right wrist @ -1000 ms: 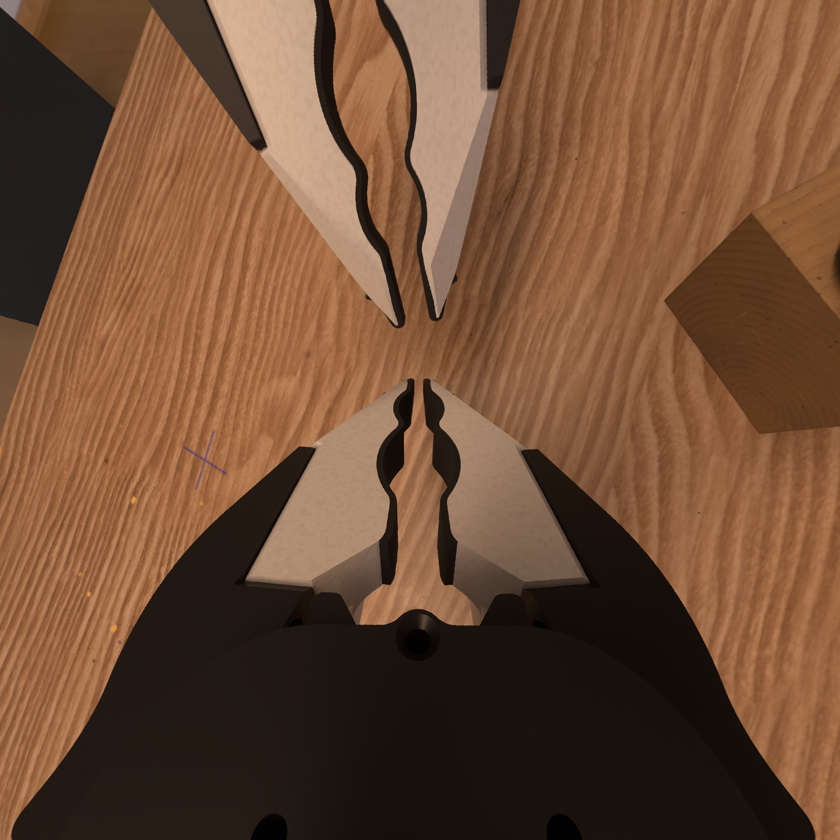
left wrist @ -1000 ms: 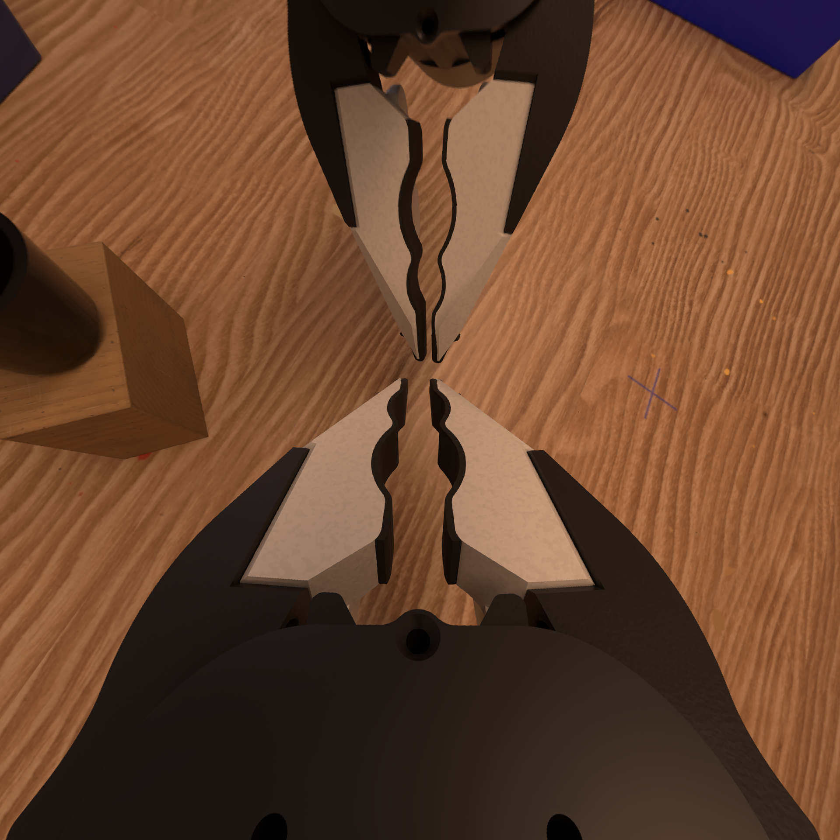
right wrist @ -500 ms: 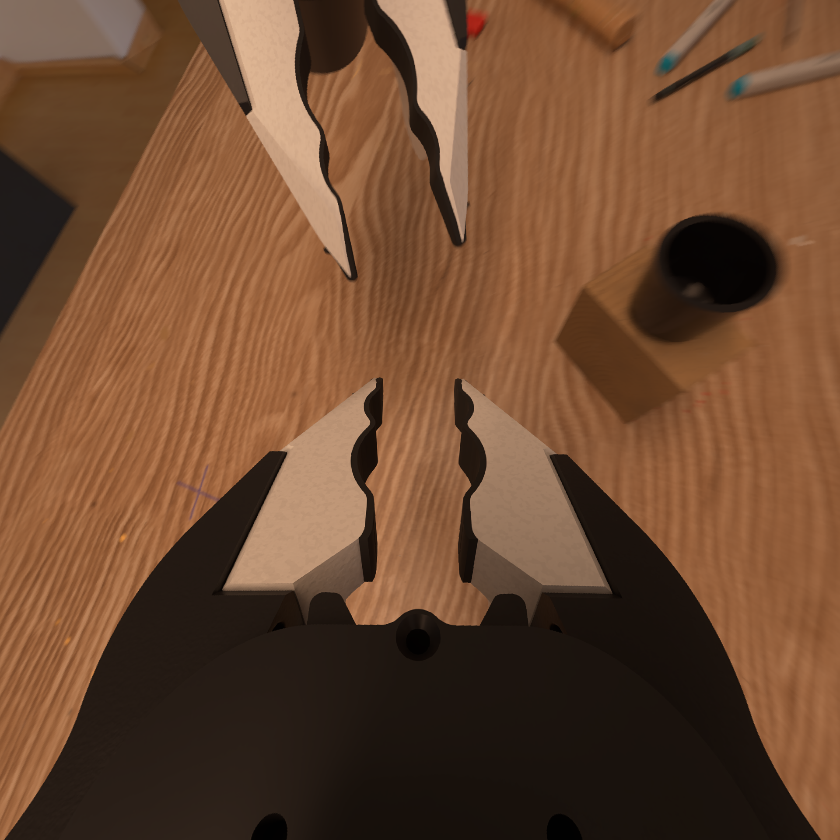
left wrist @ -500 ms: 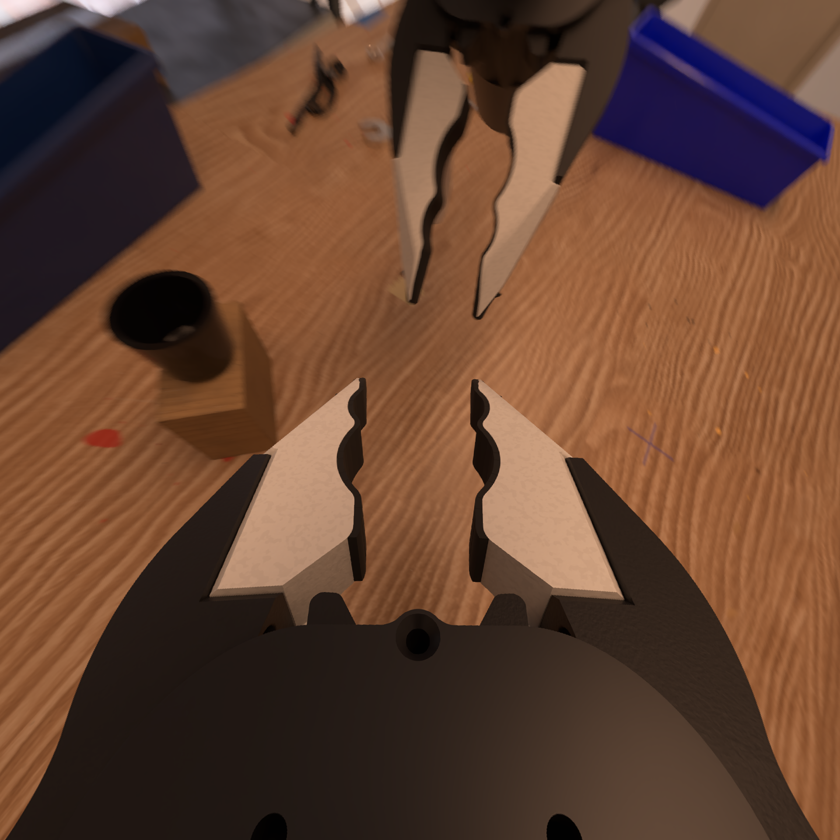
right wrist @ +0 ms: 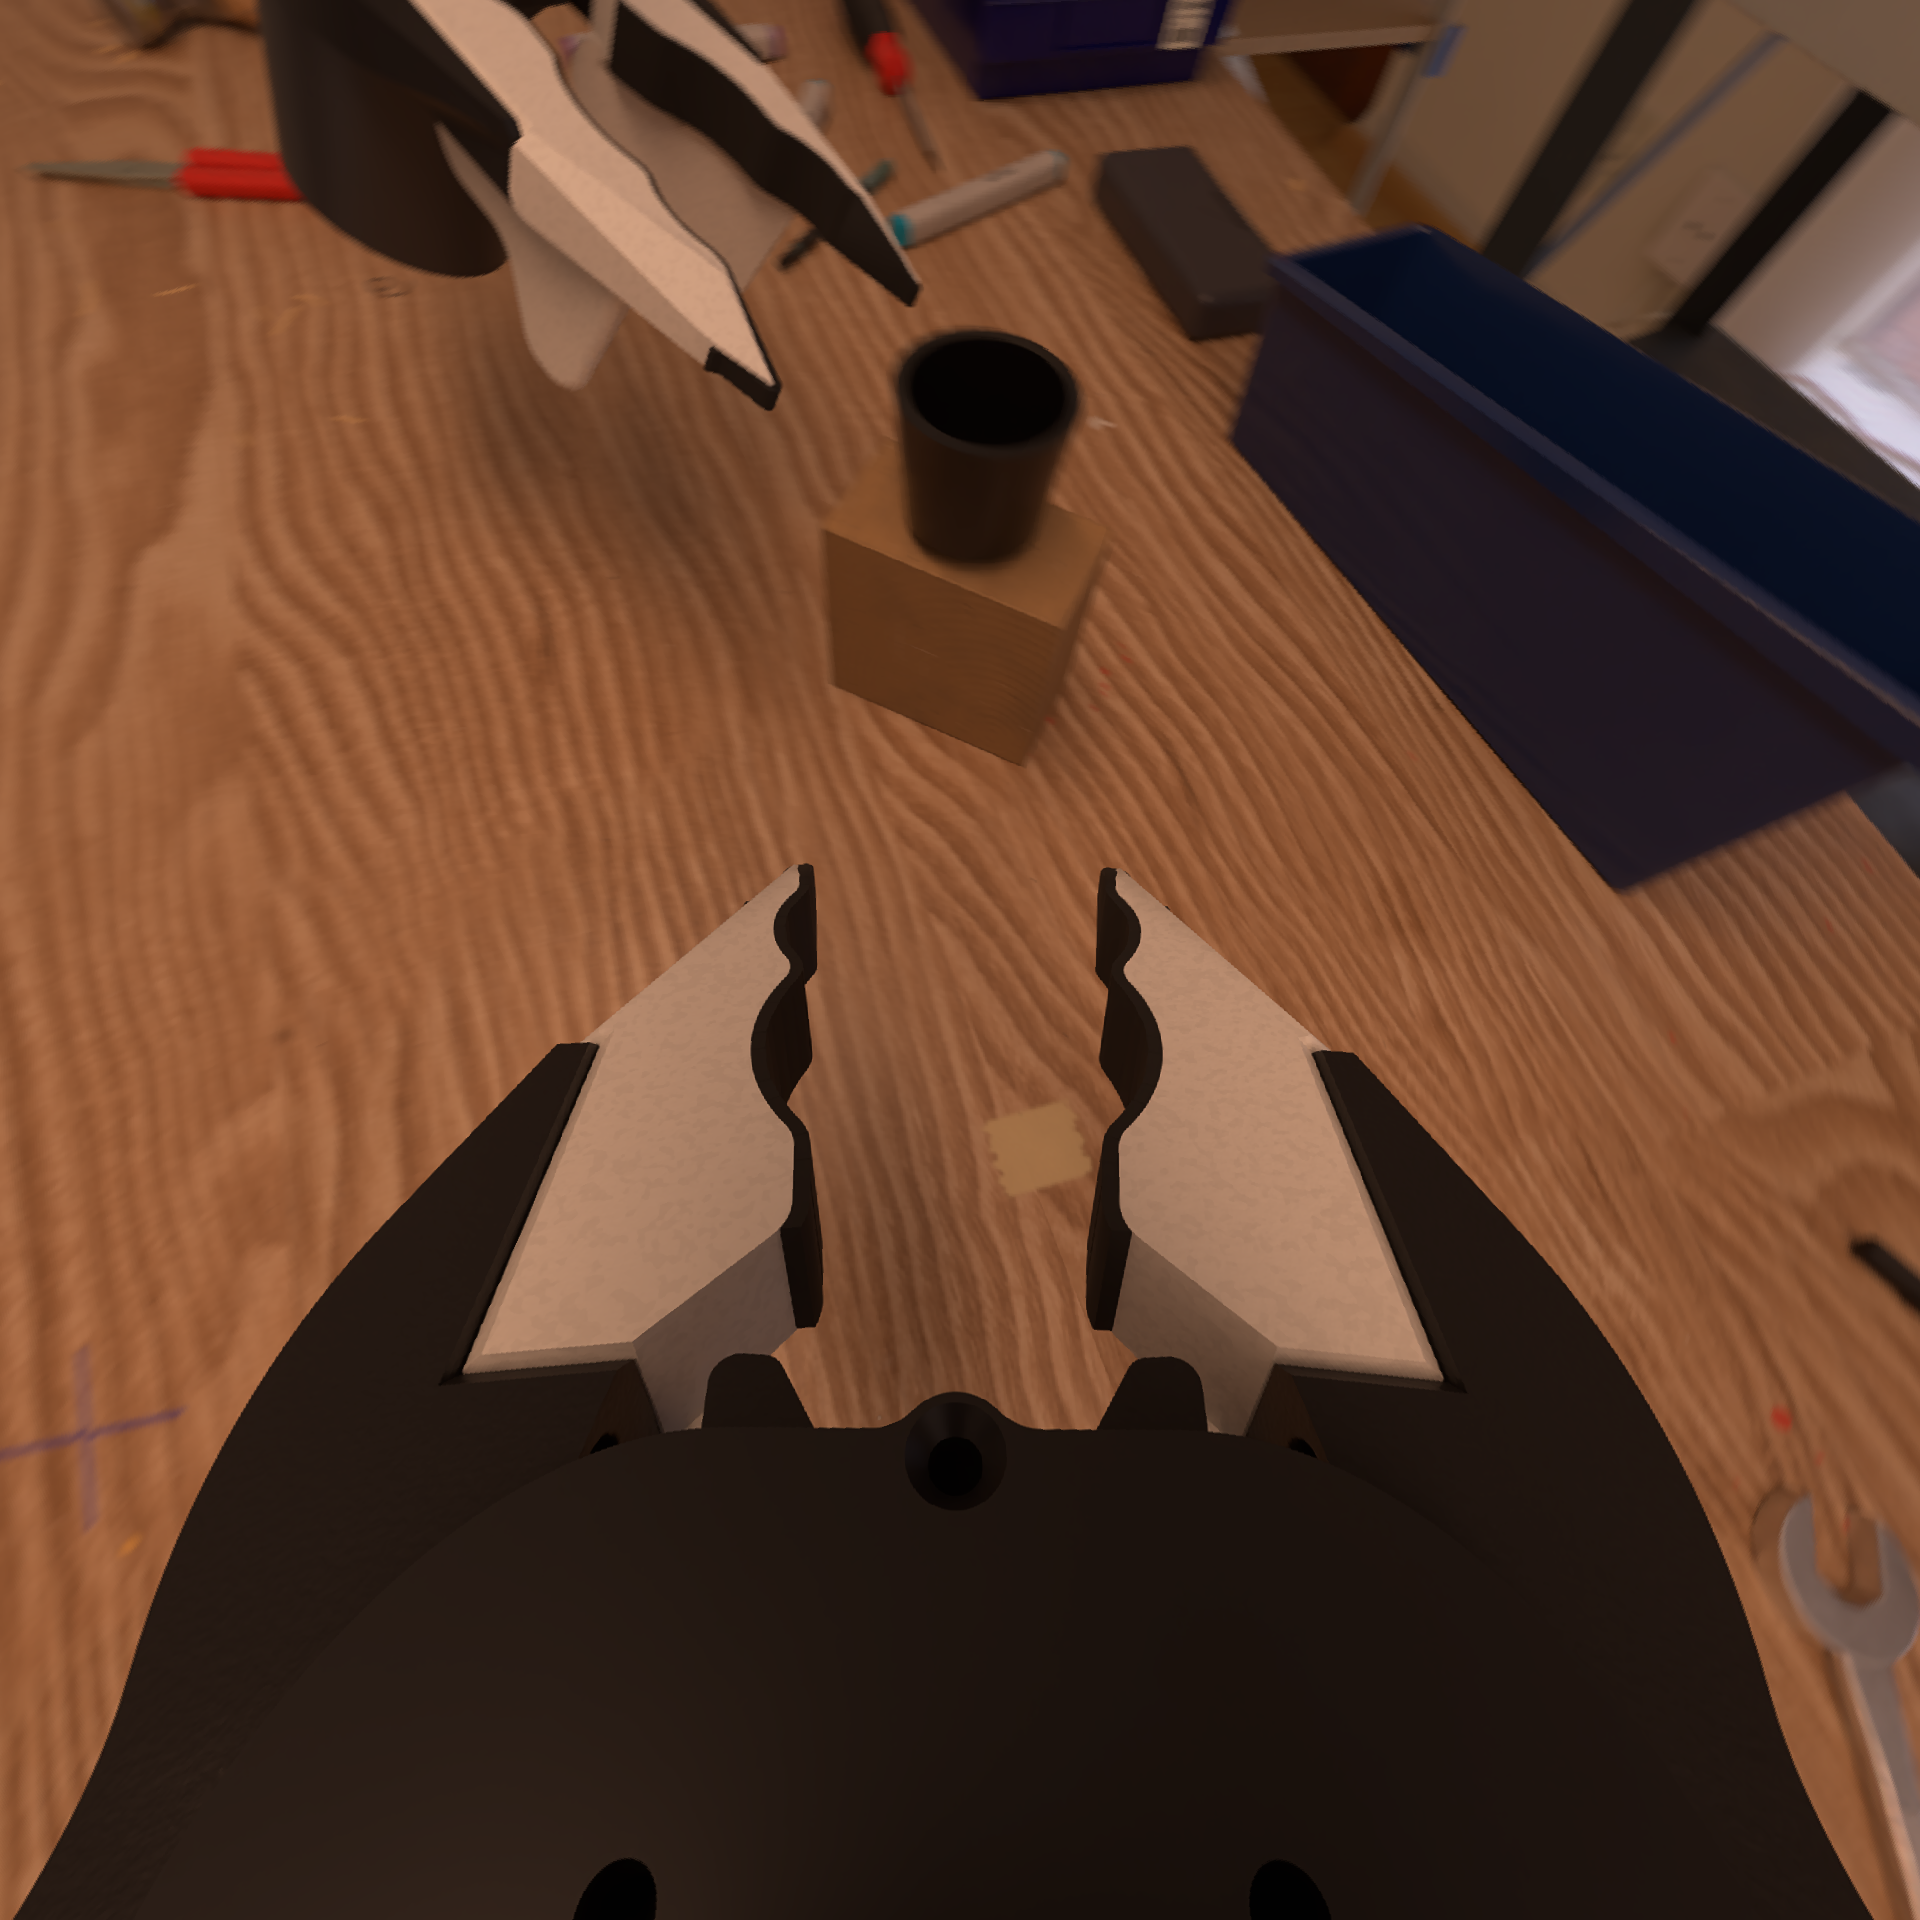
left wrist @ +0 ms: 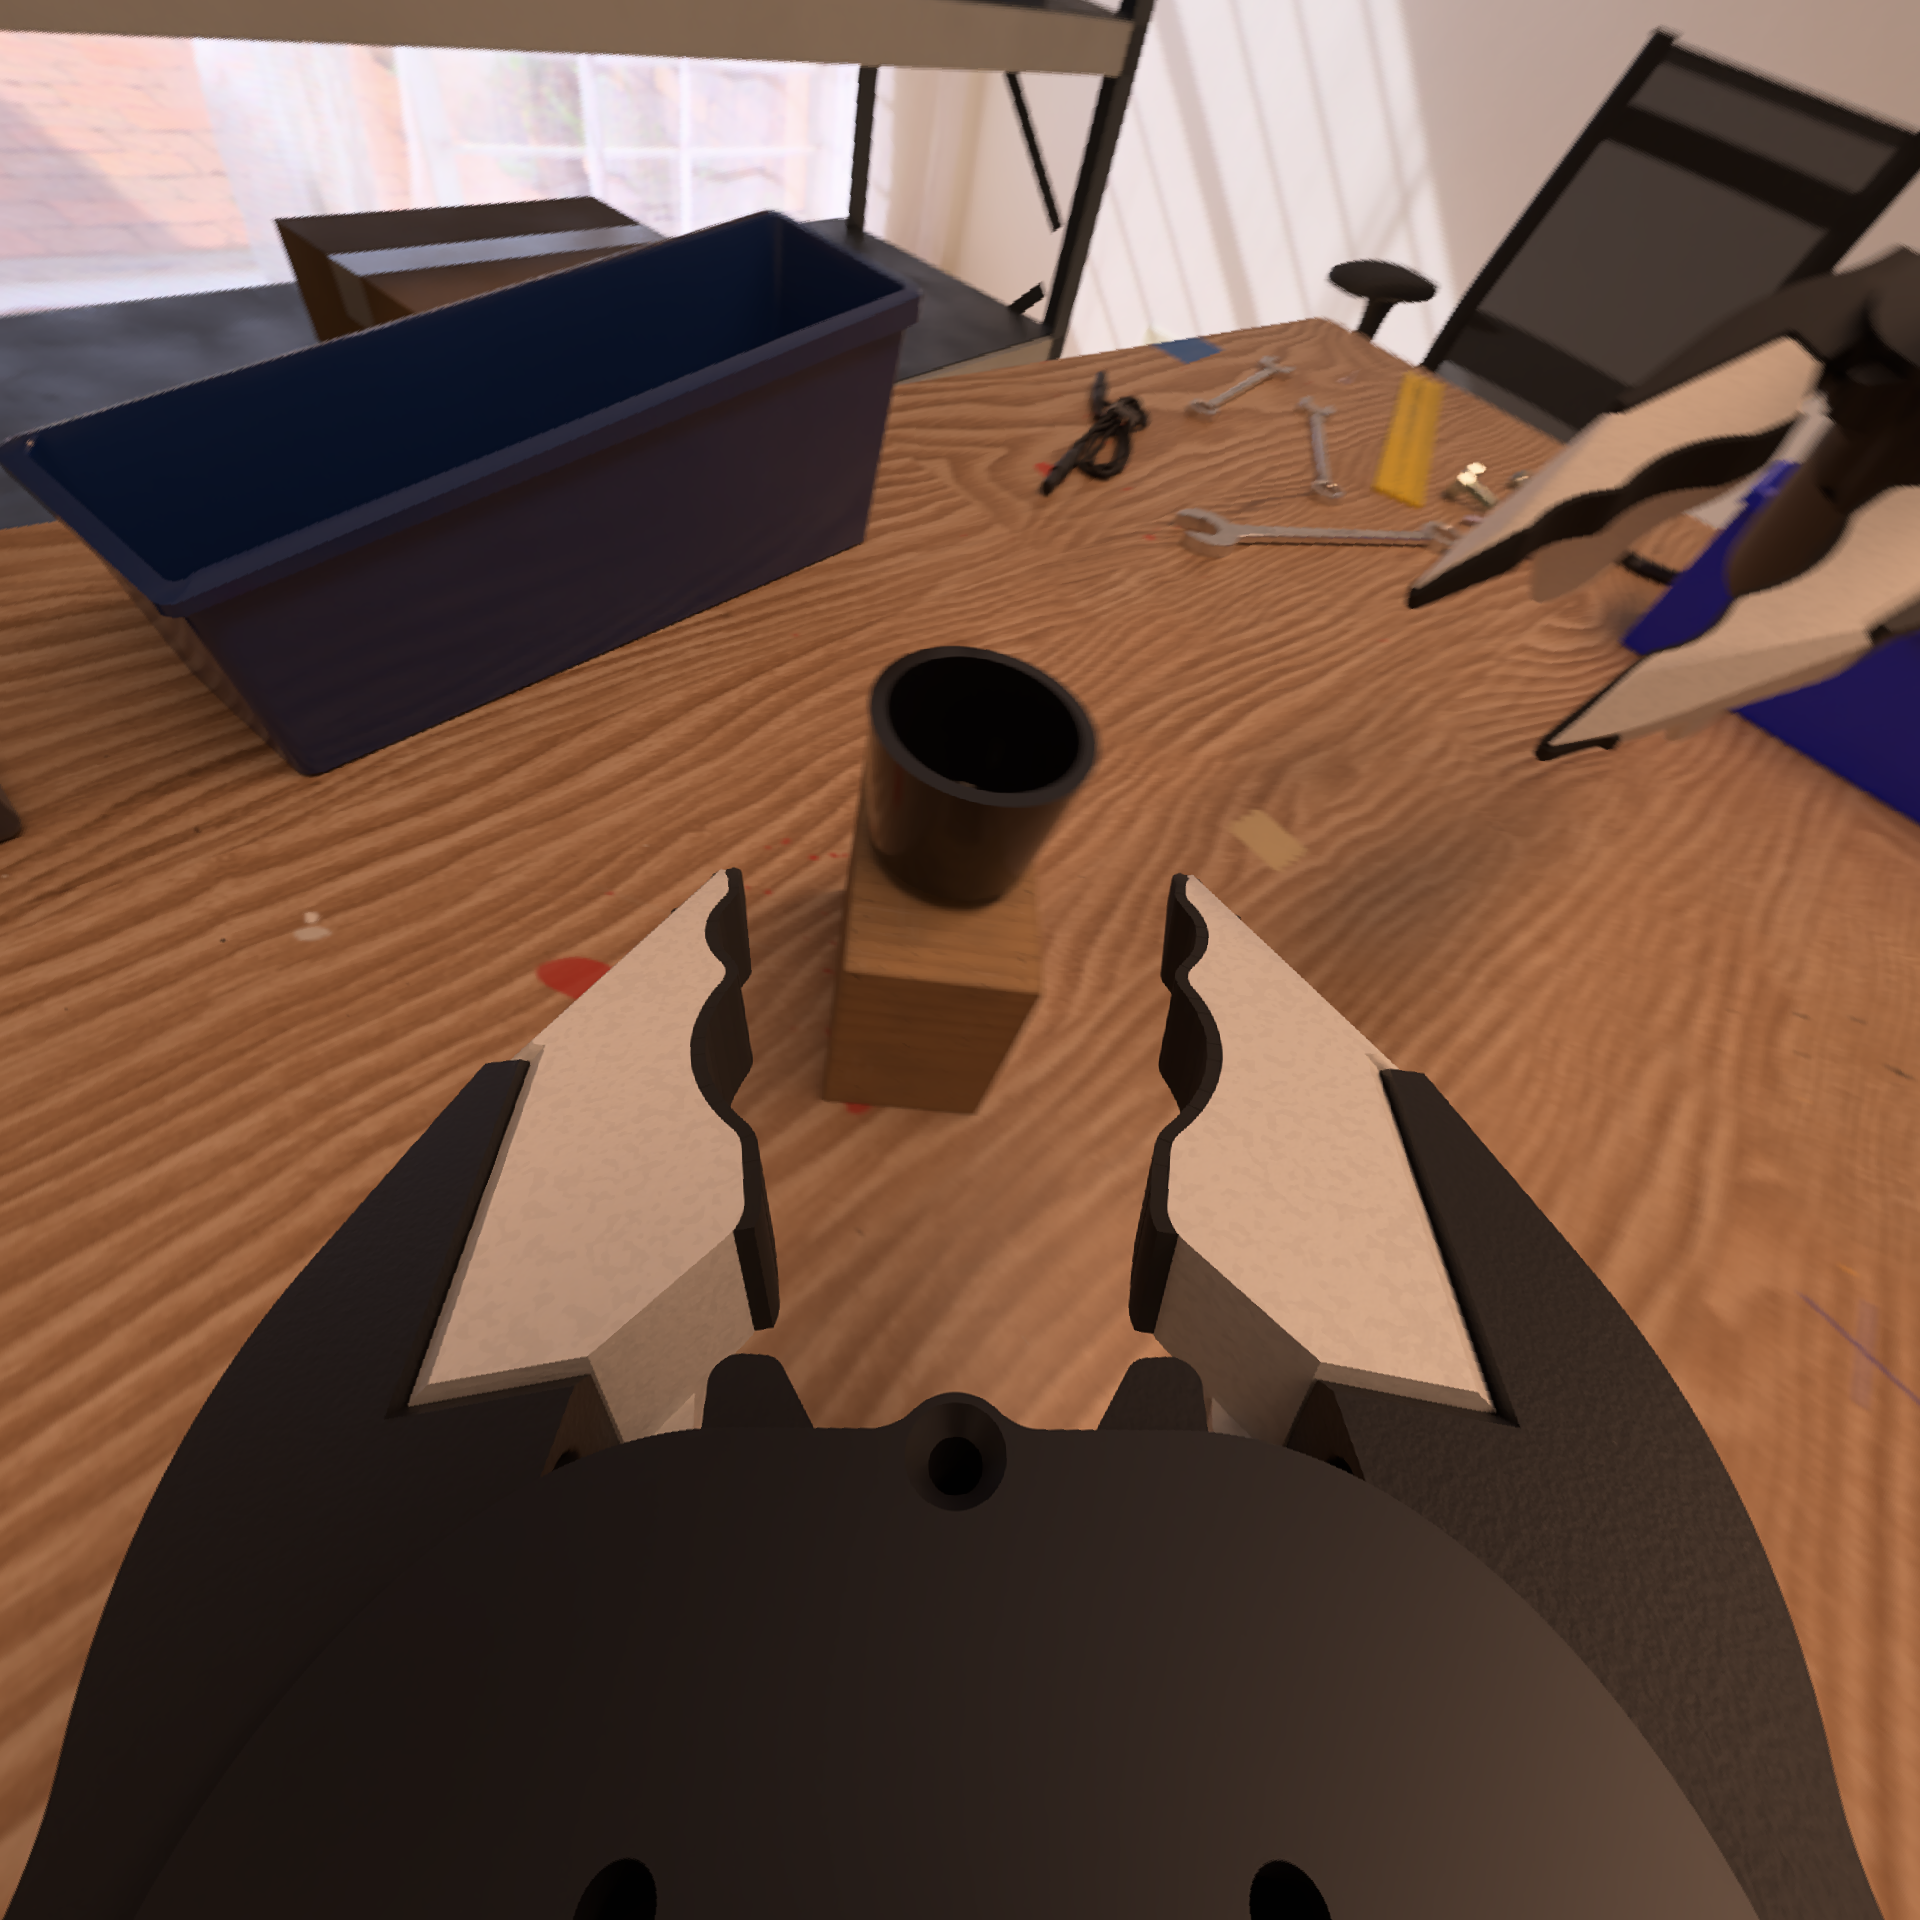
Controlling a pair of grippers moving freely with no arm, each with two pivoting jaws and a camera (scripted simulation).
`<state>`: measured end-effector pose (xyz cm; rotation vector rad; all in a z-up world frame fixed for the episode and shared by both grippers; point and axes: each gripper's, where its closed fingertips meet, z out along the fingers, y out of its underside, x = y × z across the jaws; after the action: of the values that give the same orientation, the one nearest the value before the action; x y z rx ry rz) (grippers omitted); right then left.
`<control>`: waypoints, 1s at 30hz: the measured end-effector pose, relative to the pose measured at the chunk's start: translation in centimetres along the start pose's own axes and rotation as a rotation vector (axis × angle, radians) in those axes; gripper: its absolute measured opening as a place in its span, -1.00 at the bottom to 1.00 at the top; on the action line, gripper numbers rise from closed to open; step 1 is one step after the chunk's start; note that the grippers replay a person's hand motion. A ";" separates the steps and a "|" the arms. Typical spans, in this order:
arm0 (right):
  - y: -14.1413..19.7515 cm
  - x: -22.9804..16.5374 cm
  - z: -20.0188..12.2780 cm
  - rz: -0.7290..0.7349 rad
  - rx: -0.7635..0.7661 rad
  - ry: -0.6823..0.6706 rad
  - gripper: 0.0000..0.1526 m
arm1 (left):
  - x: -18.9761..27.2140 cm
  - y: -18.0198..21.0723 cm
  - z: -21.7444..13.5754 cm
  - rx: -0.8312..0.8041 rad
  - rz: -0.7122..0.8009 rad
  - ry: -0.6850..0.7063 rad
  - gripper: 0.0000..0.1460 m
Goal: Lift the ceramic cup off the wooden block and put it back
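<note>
Left gripper (left wrist: 956, 894): I see it spread, empty, facing the cup (left wrist: 977, 774).
Right gripper (right wrist: 956, 883): released, empty.
Nearby: blue bin (left wrist: 520, 499), wrenches (left wrist: 1309, 535).

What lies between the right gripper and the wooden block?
In the right wrist view, only bare table lies between the right gripper and the wooden block. The tan patch sits between the fingers.

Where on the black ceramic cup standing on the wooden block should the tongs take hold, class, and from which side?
Probably across the outer wall of the black ceramic cup, just below its rim, coming in level from the left tongs' side. The cup stands upright, round and handleless, clear above the square wooden block, and the open left tongs already frame it.
</note>
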<state>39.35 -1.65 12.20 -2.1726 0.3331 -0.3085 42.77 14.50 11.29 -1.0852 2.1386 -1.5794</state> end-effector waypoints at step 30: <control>8.8 7.9 2.2 0.381 0.075 0.217 -0.13 | -3.0 -1.9 3.5 0.183 0.069 -0.201 -0.29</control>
<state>46.42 -7.72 4.55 -1.9544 0.8314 -0.3343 47.69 13.91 11.15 -1.0498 1.8432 -1.5299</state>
